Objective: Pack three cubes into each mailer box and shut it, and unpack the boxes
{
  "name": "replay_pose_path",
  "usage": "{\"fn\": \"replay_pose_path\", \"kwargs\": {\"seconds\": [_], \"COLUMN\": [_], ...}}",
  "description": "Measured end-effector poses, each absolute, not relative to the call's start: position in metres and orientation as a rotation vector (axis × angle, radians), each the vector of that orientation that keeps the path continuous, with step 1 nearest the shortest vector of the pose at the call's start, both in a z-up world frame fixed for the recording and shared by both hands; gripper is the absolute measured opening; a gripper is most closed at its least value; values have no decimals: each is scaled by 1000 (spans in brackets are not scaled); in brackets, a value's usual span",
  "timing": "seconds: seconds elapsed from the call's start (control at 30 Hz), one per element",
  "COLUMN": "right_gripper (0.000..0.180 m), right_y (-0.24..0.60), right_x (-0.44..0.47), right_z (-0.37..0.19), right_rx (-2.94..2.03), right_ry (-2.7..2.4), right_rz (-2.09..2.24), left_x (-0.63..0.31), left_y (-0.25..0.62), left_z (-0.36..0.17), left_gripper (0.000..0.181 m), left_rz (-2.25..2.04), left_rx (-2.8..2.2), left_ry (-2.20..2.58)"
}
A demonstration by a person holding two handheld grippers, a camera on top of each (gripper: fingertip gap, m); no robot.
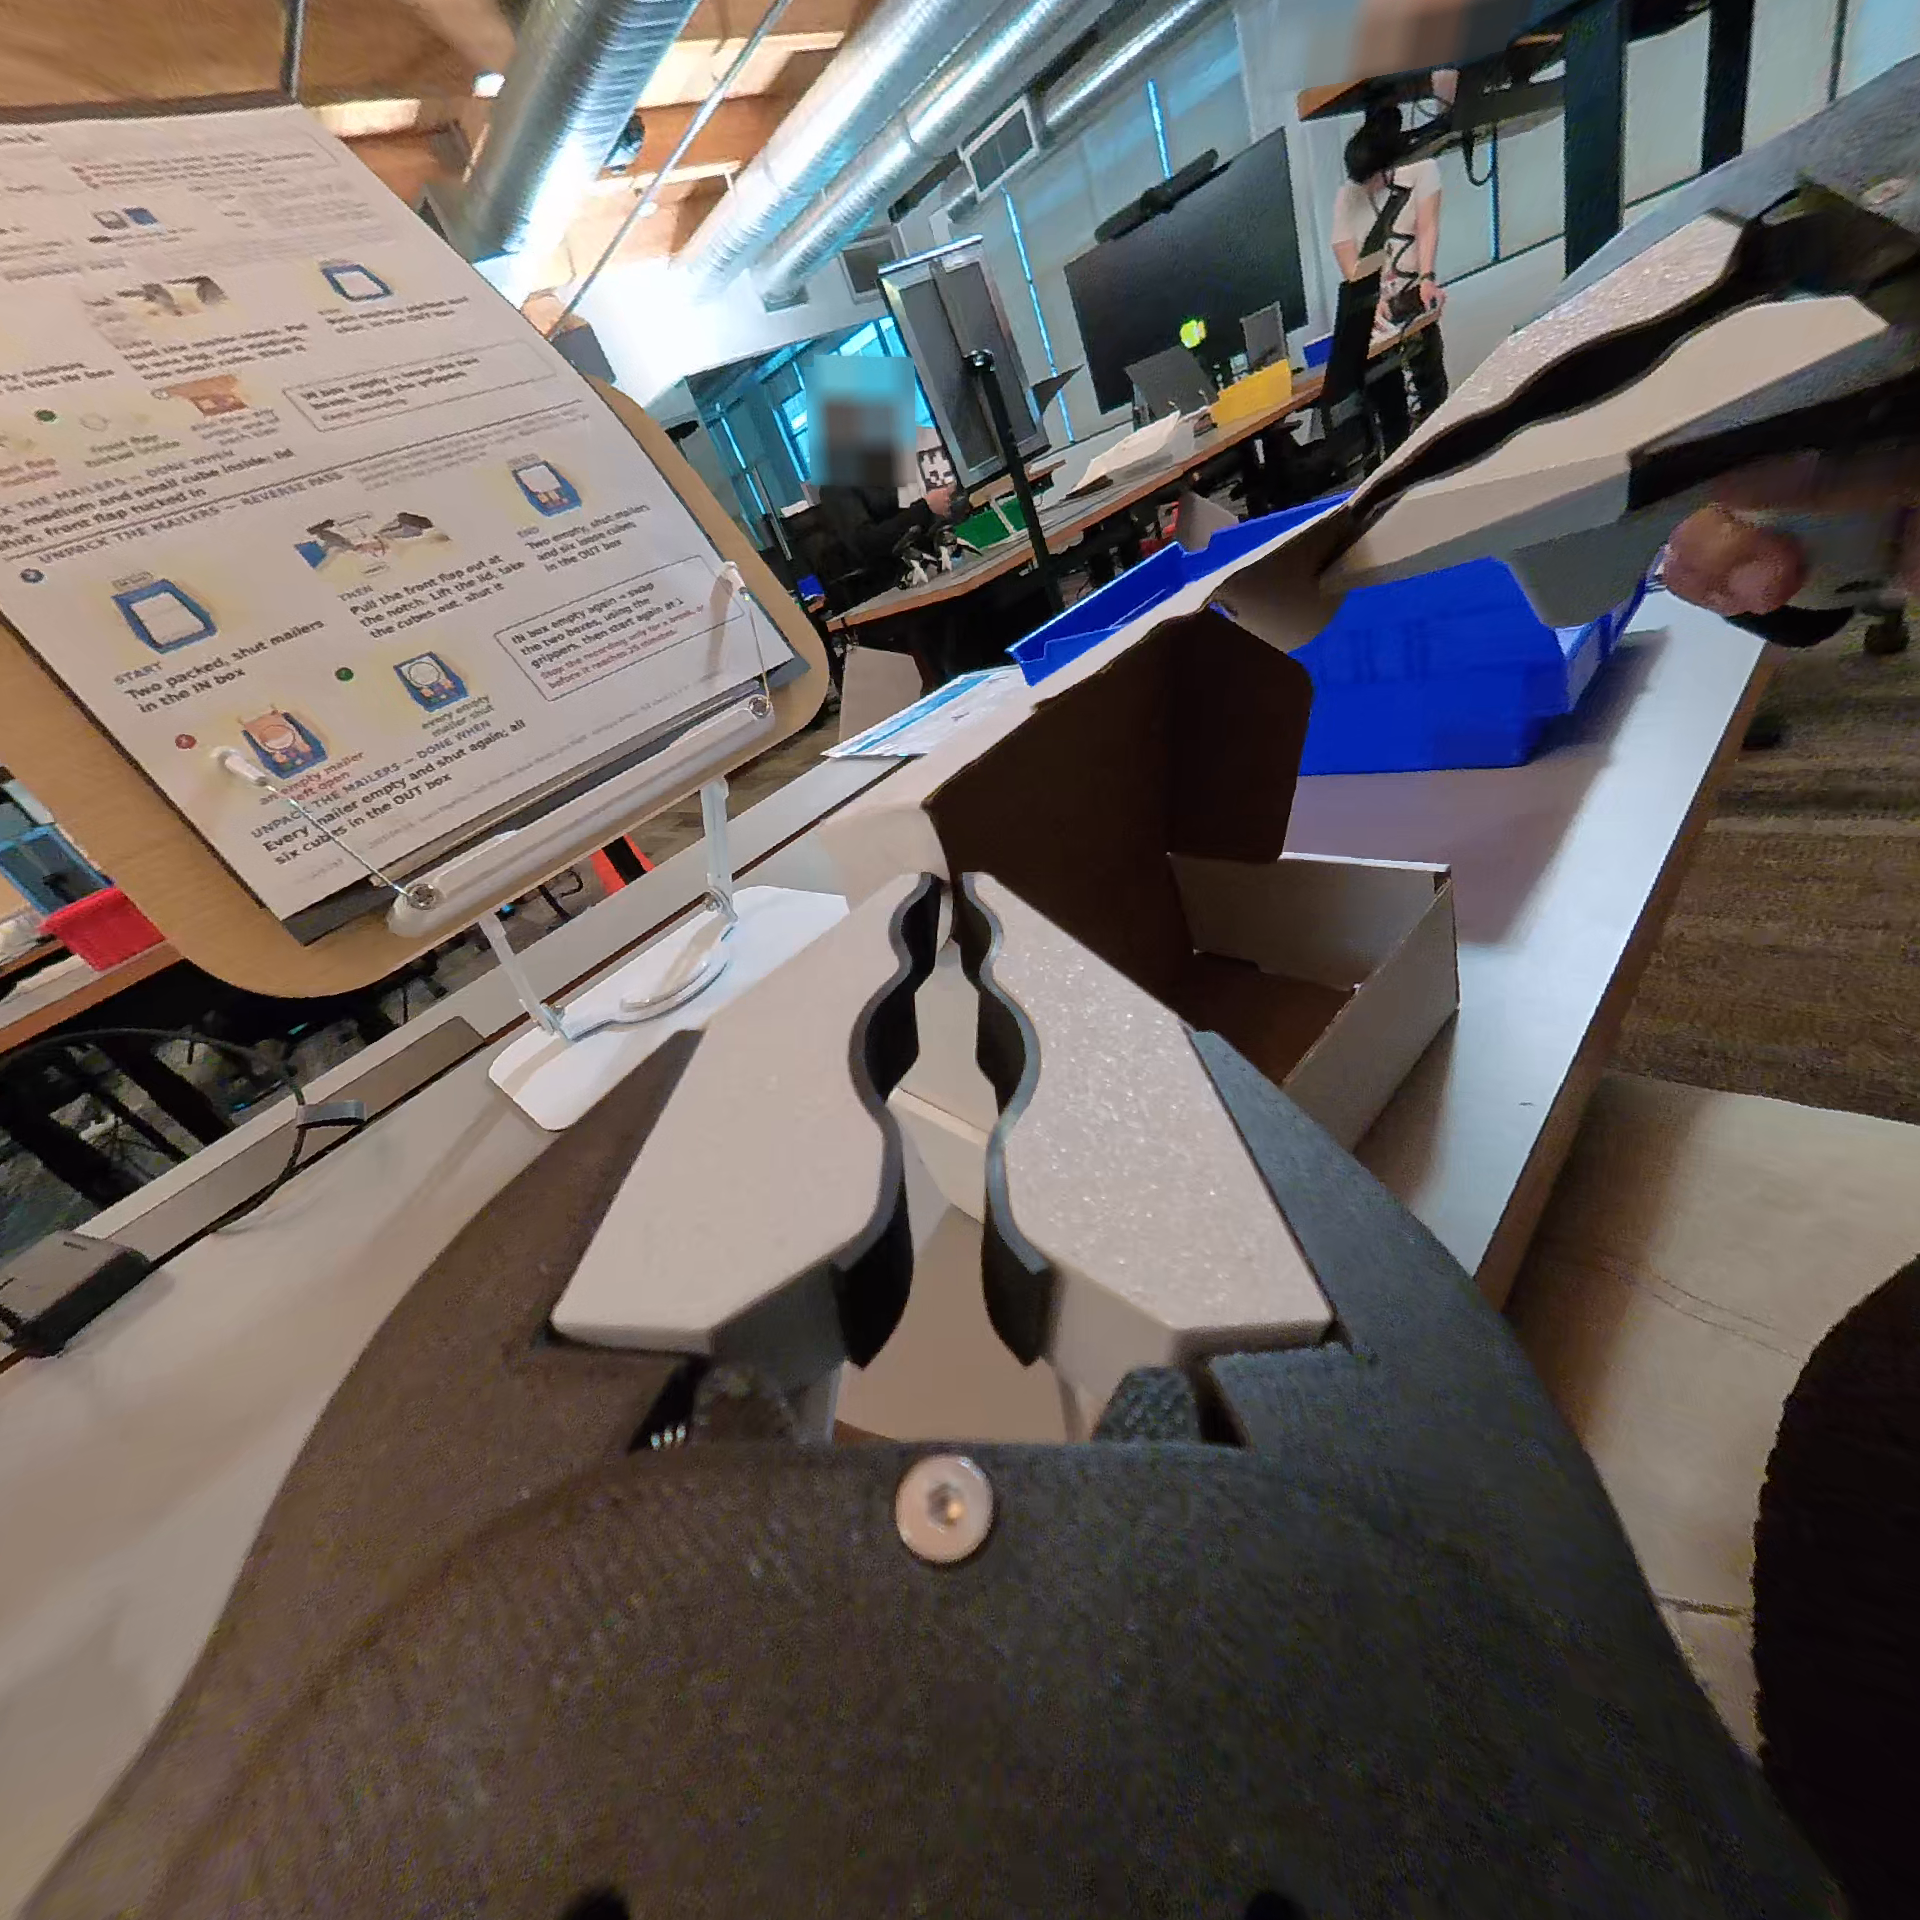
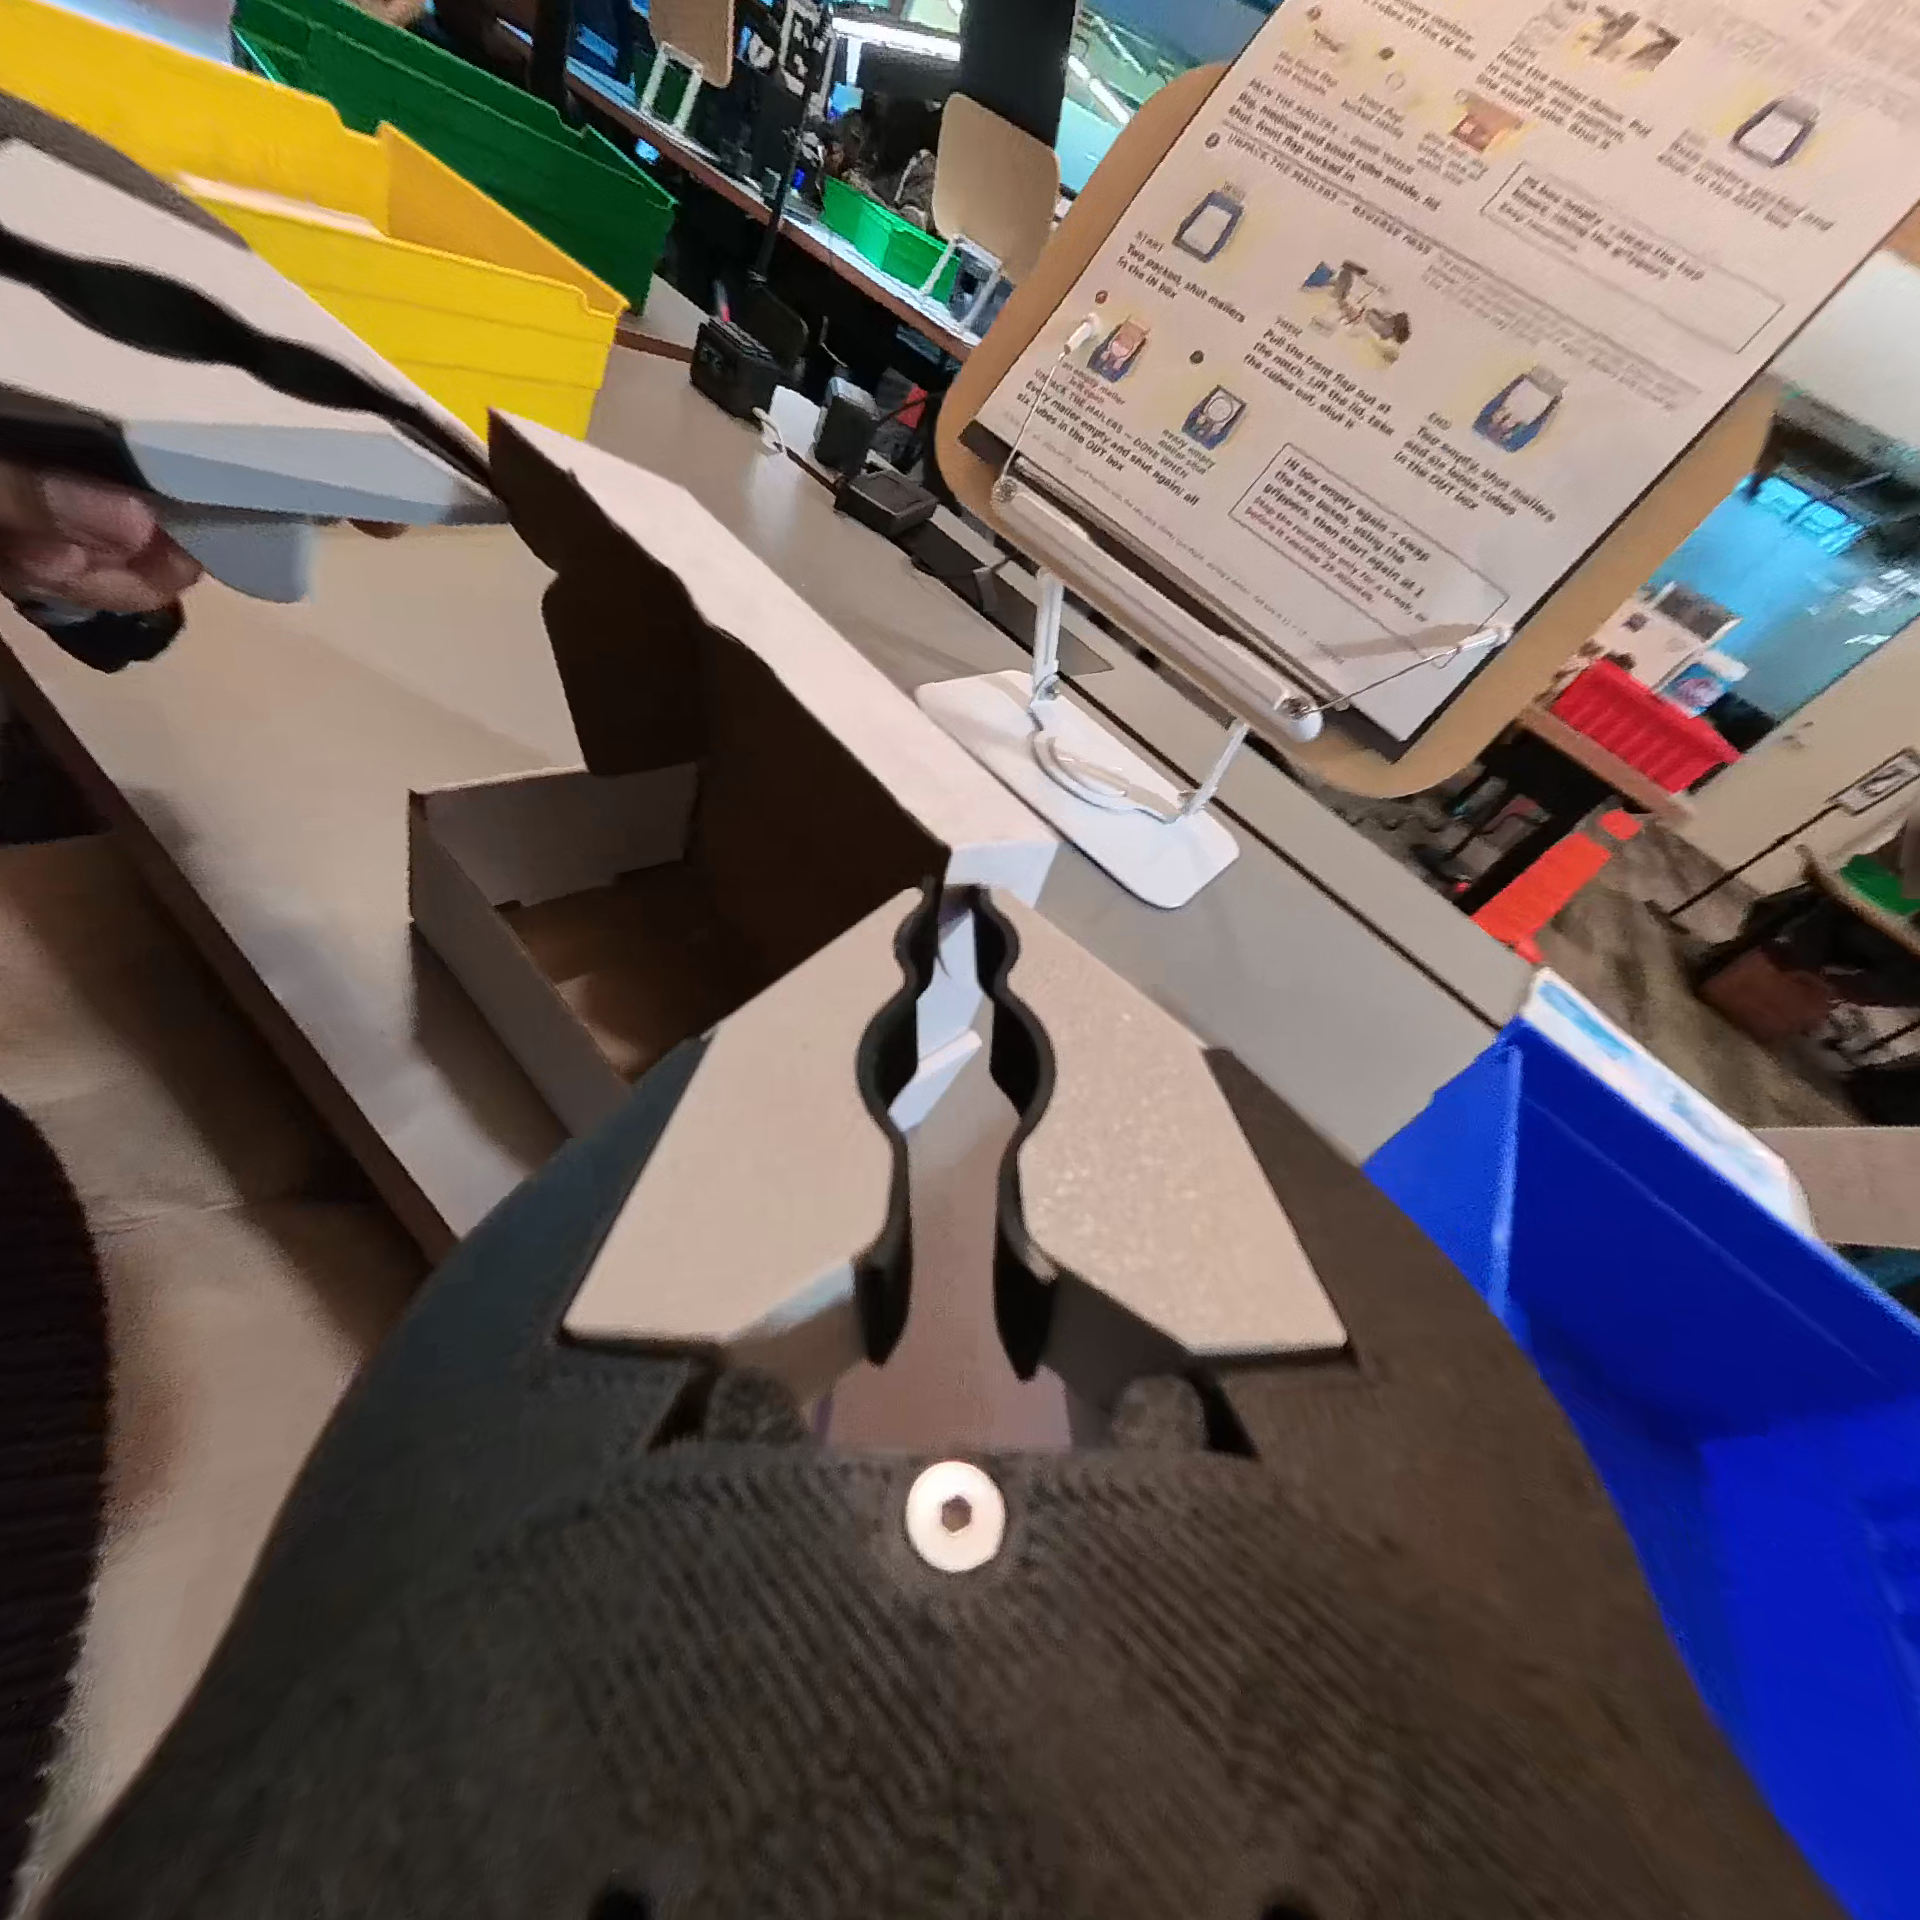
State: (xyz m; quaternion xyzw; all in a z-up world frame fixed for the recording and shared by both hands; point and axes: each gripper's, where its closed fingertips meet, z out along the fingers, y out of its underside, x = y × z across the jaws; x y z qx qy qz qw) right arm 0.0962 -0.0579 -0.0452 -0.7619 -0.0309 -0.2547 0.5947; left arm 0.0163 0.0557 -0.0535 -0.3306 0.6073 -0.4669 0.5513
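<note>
An open mailer box [image 1: 1371,997], white outside and brown inside, stands on the table with its lid [image 1: 1122,769] raised upright. My left gripper [image 1: 951,894] is shut on the lid's near corner. My right gripper [image 1: 1351,520] pinches the lid's far corner at the upper right. In the right wrist view, my right gripper [image 2: 951,909] is shut on the lid [image 2: 748,707] at one corner, and my left gripper [image 2: 488,468] holds the other. The part of the box [image 2: 499,935] tray that shows holds nothing. No cubes are in view.
A blue bin [image 1: 1455,665] sits behind the box, and it also shows in the right wrist view [image 2: 1662,1299]. A yellow bin [image 2: 416,260] and a green bin [image 2: 499,135] stand at the far left. An instruction sheet on a stand [image 1: 312,468] rises behind the table [image 1: 1558,883]. The grippers' ends are close to 15 cm from one another.
</note>
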Motion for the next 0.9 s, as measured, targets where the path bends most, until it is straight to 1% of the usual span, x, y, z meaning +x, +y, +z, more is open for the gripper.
{"fn": "replay_pose_path", "kwargs": {"seconds": [0.23,0.43,0.47,0.6,0.63,0.7,0.73,0.8,0.9], "right_gripper": [6,2,3,4,9,28,33,40,43], "right_y": [-57,-58,-58,-59,-59,-57,-56,-53,-51], "right_x": [93,93,93,96,98,101,102,104,104], "right_z": [-56,-68,-67,-64,-63,-63,-63,-64,-68], "right_rx": [-1823,-1878,-1874,-1850,-1840,-1826,-1824,-1821,-1836], "right_ry": [-7,-15,-22,-63,-70,-79,-79,-75,-74], "right_rz": [-379,-349,-361,-470,-512,-576,-598,-632,-627], "left_x": [16,17,17,18,18,21,23,25,26], "left_y": [54,54,53,52,53,55,58,60,55], "left_z": [-63,-72,-72,-72,-73,-72,-72,-75,-81], "left_gripper": [1,2,6,33,39,41,40,40,35], "left_rz": [-1094,-1060,-1059,-1034,-1022,-993,-973,-940,-953], "left_rx": [-768,-757,-749,-737,-738,-750,-766,-776,-774], "left_ry": [1490,1534,1535,1529,1524,1507,1494,1495,1531]}}
